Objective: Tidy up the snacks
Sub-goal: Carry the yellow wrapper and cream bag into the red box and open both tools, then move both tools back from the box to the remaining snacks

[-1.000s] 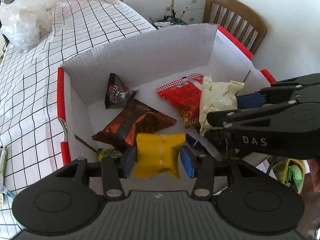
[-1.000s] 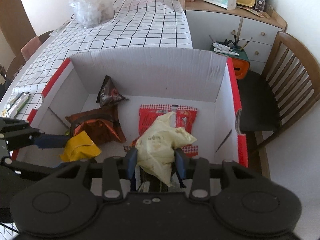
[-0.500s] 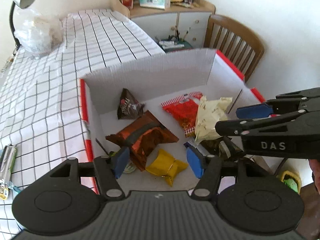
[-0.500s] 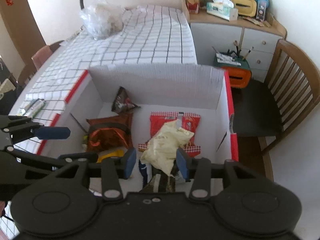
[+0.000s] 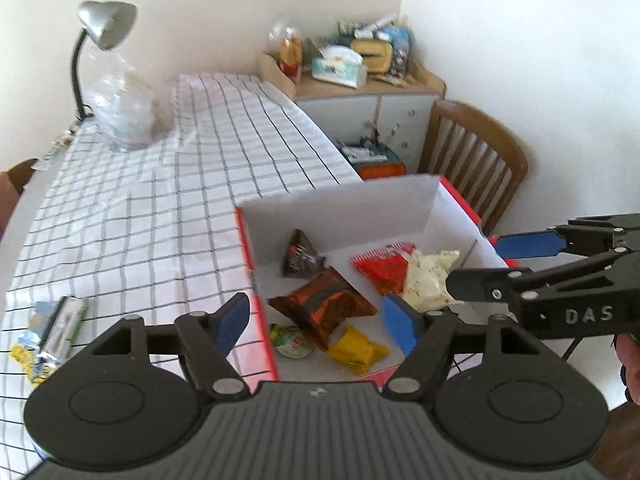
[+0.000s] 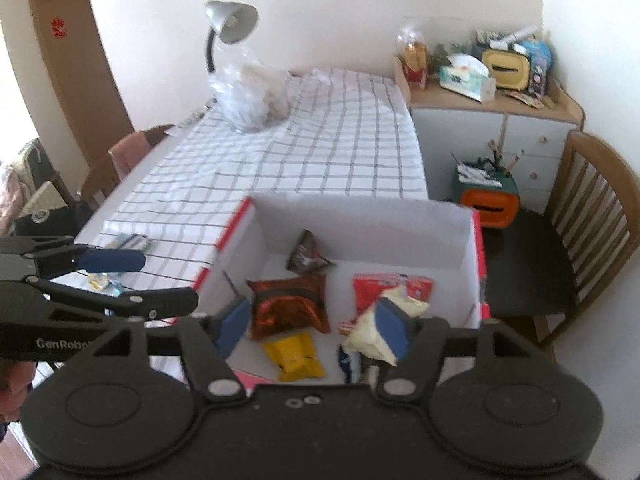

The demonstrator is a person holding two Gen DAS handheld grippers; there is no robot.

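A white cardboard box with red rims point(image 5: 249, 252) point(image 6: 360, 220) stands at the table's near right end. In it lie a dark triangular packet point(image 5: 300, 256) point(image 6: 306, 258), a brown-orange packet point(image 5: 324, 308) point(image 6: 286, 306), a red packet point(image 5: 378, 268) point(image 6: 390, 286), a cream packet point(image 5: 428, 280) point(image 6: 370, 332), a yellow packet point(image 5: 358, 350) point(image 6: 296, 356) and a small green item point(image 5: 292, 342). My left gripper point(image 5: 316, 325) point(image 6: 168, 280) hangs above the box's near left corner, jaws opening, nothing between them. My right gripper point(image 6: 314, 329) point(image 5: 474, 263) hovers over the box's near side, jaws opening, gripping nothing.
Loose wrappers point(image 5: 56, 324) point(image 6: 128, 242) lie on the checked tablecloth left of the box. A lamp point(image 5: 106, 28) and a clear plastic bag point(image 5: 124, 116) stand at the far end. Right of the table are a wooden chair point(image 6: 580, 240), a cabinet point(image 6: 500, 120) and an orange bin point(image 6: 488, 204).
Both grippers let go: the yellow packet left the left jaws and the cream packet left the right jaws. Both packets now lie in the box. Both grippers rose and drew back.
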